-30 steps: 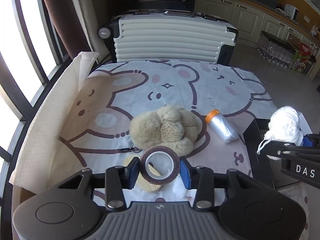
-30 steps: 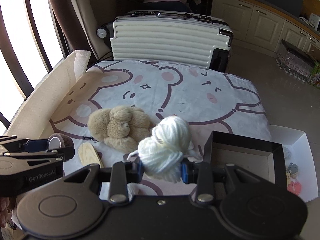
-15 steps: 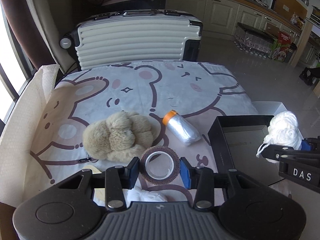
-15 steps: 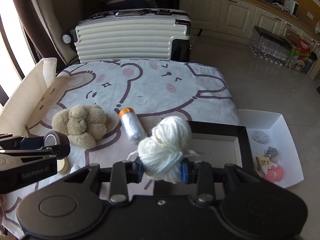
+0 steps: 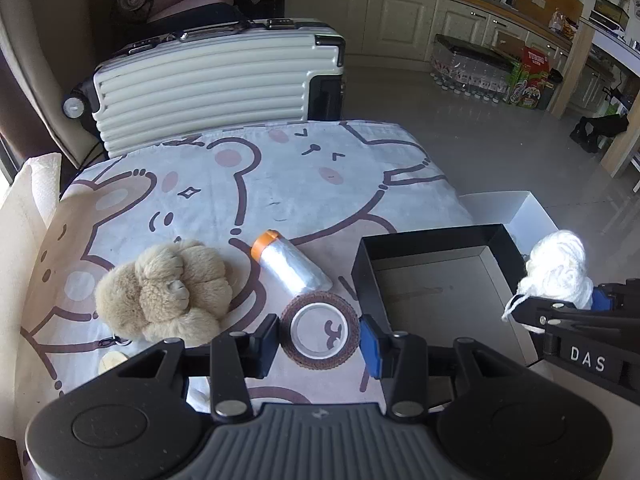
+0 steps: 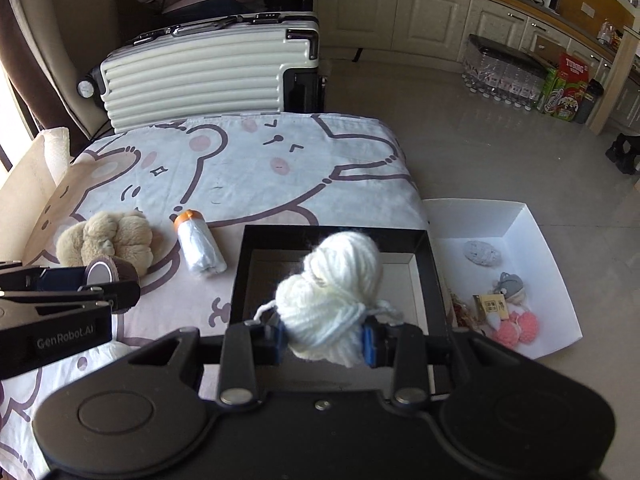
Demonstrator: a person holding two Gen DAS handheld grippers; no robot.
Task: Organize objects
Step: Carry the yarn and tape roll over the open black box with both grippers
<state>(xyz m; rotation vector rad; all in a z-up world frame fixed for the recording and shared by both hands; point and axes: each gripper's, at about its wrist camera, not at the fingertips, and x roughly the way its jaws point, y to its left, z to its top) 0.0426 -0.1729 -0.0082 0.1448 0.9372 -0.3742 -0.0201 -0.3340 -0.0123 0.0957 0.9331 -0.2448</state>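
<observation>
A ribbed white suitcase (image 5: 216, 80) lies on its side beyond a table draped in a cartoon-bear cloth (image 5: 280, 176), with glossy pale floor tiles (image 5: 480, 136) stretching to cream kitchen cabinets (image 5: 400, 20) along the far wall. Shrink-wrapped bottles (image 5: 472, 68) and a red-and-green carton (image 5: 530, 78) sit on the floor by the cabinets, as daylight enters from the left.

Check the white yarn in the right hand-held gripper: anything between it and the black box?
Nothing visible. The white yarn hangs clamped in the right hand-held gripper over the black box, whose visible floor looks bare.
</observation>
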